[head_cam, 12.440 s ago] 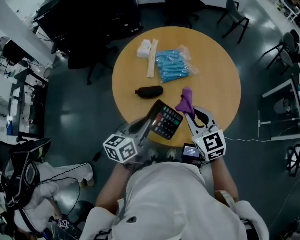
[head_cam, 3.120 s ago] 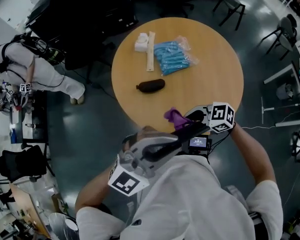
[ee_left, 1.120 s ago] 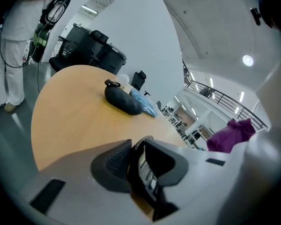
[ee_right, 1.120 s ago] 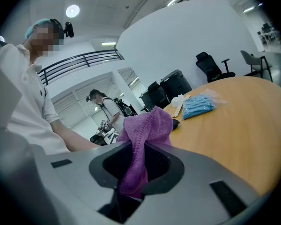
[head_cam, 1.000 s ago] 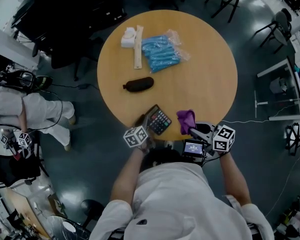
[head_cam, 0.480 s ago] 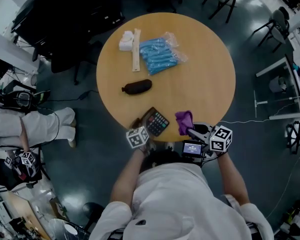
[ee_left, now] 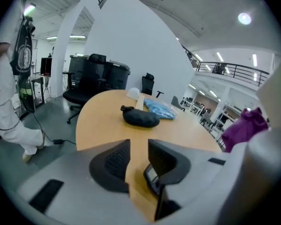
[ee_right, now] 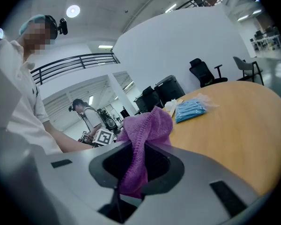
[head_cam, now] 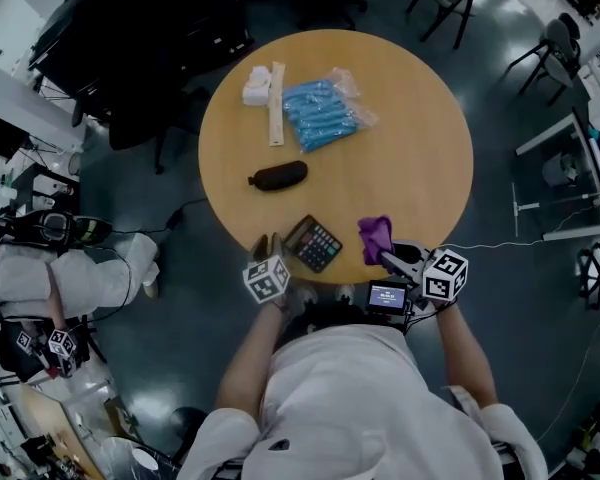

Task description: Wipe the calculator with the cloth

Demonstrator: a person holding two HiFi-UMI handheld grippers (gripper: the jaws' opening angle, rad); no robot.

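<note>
Purple cloth (ee_right: 143, 135) is bunching up between the jaws of the right gripper (head_cam: 388, 258), and we are seeing those jaws clenching it, with a tuft standing up above them. Over at the left gripper (ee_left: 138, 156) the jaws have just been opening. They are standing apart, released, with only bare wood showing through the gap. We are spotting the calculator (head_cam: 313, 243) lying keys-up on the round wooden table (head_cam: 410, 158), just beside the left gripper's right jaw. It is sitting between the two grippers, apart from the cloth. Ahead of the left gripper we are looking at a black pouch (head_cam: 278, 176) resting on the table. Farther beyond it, a blue packet (head_cam: 323, 116) is lying well apart from both grippers.
</note>
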